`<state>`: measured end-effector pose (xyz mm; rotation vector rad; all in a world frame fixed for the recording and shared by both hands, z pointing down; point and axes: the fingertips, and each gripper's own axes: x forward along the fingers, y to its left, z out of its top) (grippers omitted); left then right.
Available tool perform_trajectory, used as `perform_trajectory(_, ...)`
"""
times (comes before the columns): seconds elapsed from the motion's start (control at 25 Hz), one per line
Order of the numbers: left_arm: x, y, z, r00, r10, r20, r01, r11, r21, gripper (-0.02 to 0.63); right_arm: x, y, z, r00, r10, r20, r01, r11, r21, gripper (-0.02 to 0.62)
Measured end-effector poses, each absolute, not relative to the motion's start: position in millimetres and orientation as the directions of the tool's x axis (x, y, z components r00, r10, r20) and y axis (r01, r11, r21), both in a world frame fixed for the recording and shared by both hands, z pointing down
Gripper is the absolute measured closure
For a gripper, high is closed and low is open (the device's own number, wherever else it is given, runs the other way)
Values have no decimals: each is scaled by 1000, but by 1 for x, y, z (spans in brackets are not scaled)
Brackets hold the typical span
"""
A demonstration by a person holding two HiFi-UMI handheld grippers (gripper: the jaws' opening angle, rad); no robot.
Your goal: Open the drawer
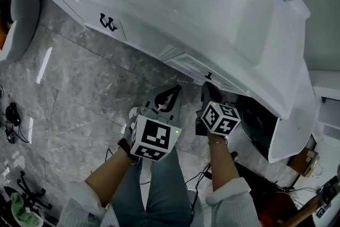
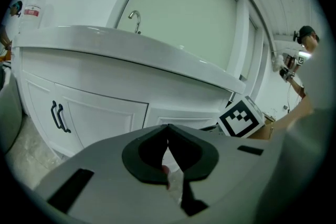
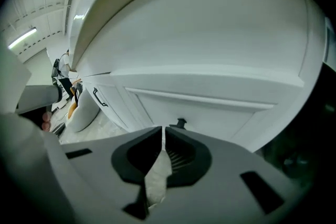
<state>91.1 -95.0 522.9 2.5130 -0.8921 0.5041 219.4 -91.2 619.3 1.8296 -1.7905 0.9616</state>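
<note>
Grey marble floor ran under a white vanity whose worktop held a sink basin. Below the worktop's front edge sat the drawer, apparently shut, its small dark knob facing out. The right hand-held gripper hovered just short of that knob, jaws closed together on nothing. The left hand-held gripper was likewise closed and empty, aimed at the cabinet doors. This looked like the approach step. Next, the right jaws would likely need to part, straddle the knob, clamp, and pull straight outward.
</note>
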Motion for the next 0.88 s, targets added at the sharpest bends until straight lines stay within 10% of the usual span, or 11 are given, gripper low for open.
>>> perform_trajectory(0.88, 84, -98, 549, 715, -504, 484, -681, -658, 321, 589, 241, -121, 649, 5, -642, 766, -969, -192, -155, 423)
